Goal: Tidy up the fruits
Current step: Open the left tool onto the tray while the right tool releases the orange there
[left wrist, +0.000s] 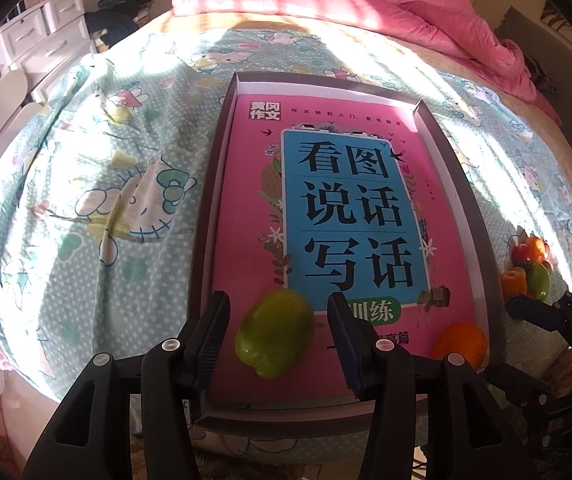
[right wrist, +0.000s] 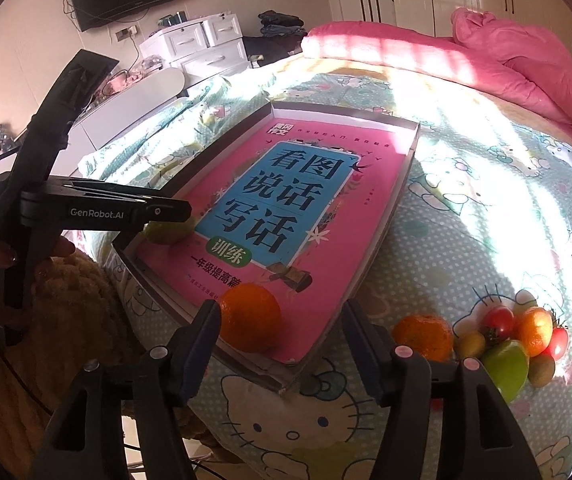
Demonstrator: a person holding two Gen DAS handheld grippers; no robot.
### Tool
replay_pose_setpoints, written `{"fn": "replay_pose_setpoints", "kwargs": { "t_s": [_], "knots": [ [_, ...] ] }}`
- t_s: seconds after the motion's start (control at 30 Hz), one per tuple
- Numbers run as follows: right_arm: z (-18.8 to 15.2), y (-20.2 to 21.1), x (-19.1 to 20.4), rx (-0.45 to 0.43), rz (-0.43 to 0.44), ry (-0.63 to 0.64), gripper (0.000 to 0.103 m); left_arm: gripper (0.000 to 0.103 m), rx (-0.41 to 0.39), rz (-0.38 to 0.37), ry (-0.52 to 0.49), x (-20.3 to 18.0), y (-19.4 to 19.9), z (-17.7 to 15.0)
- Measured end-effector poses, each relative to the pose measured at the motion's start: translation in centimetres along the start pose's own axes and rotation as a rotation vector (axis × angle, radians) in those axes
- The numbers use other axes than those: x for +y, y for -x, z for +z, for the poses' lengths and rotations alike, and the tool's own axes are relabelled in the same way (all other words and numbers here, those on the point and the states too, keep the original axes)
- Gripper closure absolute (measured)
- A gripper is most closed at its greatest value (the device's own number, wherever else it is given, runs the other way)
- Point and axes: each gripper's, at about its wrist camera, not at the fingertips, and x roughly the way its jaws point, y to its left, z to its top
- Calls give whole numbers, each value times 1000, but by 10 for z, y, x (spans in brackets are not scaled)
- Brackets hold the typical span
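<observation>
A shallow dark-rimmed tray [left wrist: 463, 196] lies on the bed with a pink and blue book [left wrist: 246, 216] flat inside it. A green fruit [left wrist: 274, 334] rests on the book at the tray's near end. My left gripper [left wrist: 278, 322] is open, one finger on each side of the fruit with small gaps. An orange [right wrist: 250, 322] sits in the tray's near right corner. My right gripper [right wrist: 282, 344] stands open around that corner and holds nothing. In the right wrist view the left gripper [right wrist: 178, 216] covers part of the green fruit [right wrist: 166, 232].
A second orange [right wrist: 423, 336] and a pile of mixed fruits [right wrist: 517, 344] lie on the patterned sheet [right wrist: 485, 220] right of the tray [right wrist: 401, 184]. A pink quilt [right wrist: 505, 60] is bunched at the far end. White drawers [right wrist: 206, 48] stand to the left.
</observation>
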Motion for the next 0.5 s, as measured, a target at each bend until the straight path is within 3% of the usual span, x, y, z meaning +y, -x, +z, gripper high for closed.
{"fn": "replay_pose_setpoints", "kwargs": {
  "t_s": [0.23, 0.5],
  "knots": [
    [4, 17, -8, -72, -26, -20, 34, 39, -36, -1, -10, -7, 15, 3],
    [6, 30, -18, -124, -43, -52, 34, 28, -73, -9, -17, -21, 28, 5]
  ]
}}
